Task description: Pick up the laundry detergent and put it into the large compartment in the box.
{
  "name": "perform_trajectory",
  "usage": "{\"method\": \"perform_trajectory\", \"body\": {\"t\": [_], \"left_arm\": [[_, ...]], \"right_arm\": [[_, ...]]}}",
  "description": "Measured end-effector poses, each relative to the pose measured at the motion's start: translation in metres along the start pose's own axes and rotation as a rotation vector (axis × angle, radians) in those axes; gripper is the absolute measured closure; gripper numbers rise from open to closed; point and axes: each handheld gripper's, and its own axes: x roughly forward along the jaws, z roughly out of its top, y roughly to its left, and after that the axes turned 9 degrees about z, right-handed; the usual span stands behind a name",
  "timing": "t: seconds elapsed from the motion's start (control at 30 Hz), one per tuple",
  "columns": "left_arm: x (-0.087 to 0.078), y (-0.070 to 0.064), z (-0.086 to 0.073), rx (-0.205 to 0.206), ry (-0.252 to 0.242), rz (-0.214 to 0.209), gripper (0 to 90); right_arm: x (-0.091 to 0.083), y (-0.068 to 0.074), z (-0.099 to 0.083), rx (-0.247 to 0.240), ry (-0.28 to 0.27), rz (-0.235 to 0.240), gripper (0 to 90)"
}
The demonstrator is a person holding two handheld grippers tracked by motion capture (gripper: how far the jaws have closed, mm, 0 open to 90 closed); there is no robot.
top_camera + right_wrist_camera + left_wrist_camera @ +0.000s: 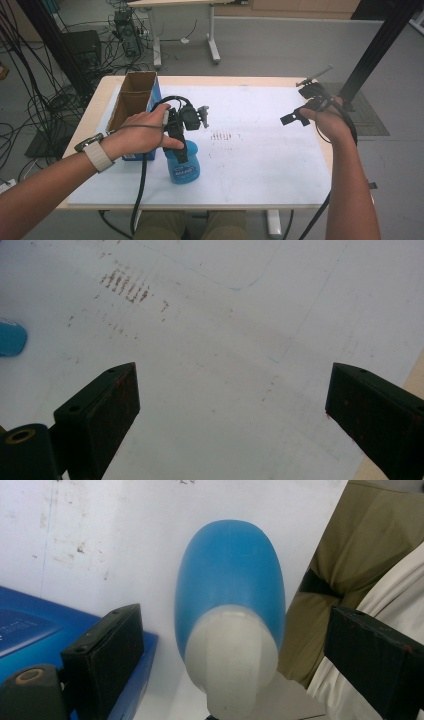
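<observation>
Left gripper (227, 655): jaws apart, we see them straddling one blue bottle (230, 595), white cap between, no contact | right gripper (230, 410): jaws apart over white sheet (225, 315) | bottle upright near front-left, beside one blue-sided cardboard box (132, 97).

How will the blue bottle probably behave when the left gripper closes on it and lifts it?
The blue bottle looks like smooth, rounded plastic, so it may slip between the flat jaws of the left gripper. It stands upright and taller than wide, so an off-centre push could tip it. Its white cap narrows upward, offering little hold.
</observation>
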Motion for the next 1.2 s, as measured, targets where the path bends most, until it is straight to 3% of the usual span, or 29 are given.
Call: {"method": "perform_trajectory", "body": {"t": [1.2], "left_arm": [[0.0042,0.0002,0.003,0.003,0.004,-0.011,9.8]], "right_arm": [[0.0017,-0.0017,-0.0004,0.0,-0.003,0.003,6.9]]}}
